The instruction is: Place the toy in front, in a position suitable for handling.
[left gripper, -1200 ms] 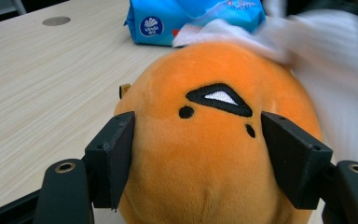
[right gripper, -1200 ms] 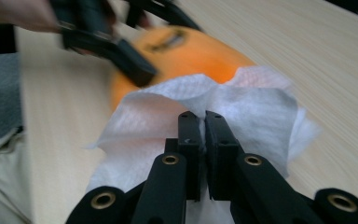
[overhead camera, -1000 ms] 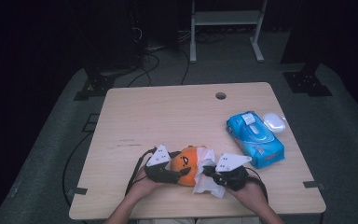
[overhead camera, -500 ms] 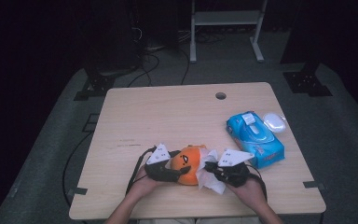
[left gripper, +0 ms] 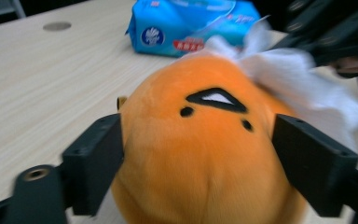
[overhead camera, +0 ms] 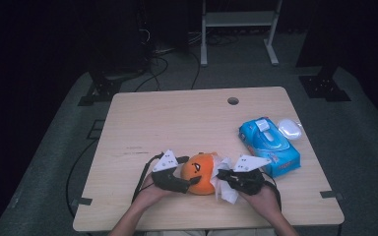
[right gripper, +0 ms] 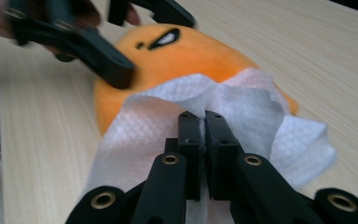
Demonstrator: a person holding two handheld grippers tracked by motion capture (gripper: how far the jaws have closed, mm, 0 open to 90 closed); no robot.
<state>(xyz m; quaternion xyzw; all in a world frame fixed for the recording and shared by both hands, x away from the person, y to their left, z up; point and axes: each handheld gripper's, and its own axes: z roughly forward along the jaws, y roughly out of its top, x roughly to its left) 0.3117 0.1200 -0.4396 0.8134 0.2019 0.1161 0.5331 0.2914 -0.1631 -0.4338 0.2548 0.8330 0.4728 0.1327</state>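
Opening just now, the left gripper (left gripper: 198, 154) is straddling the orange plush toy (overhead camera: 201, 172) with jaws wide, at the table's (overhead camera: 177, 123) near edge. Right gripper (right gripper: 204, 122) is pinching a white wet wipe (right gripper: 223, 105) against the toy; blue wipes pack (overhead camera: 269, 145) is lying beside.

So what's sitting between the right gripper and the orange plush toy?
A white wipe: the right gripper pinches it, and it drapes against the orange plush toy. The right gripper view shows this best.
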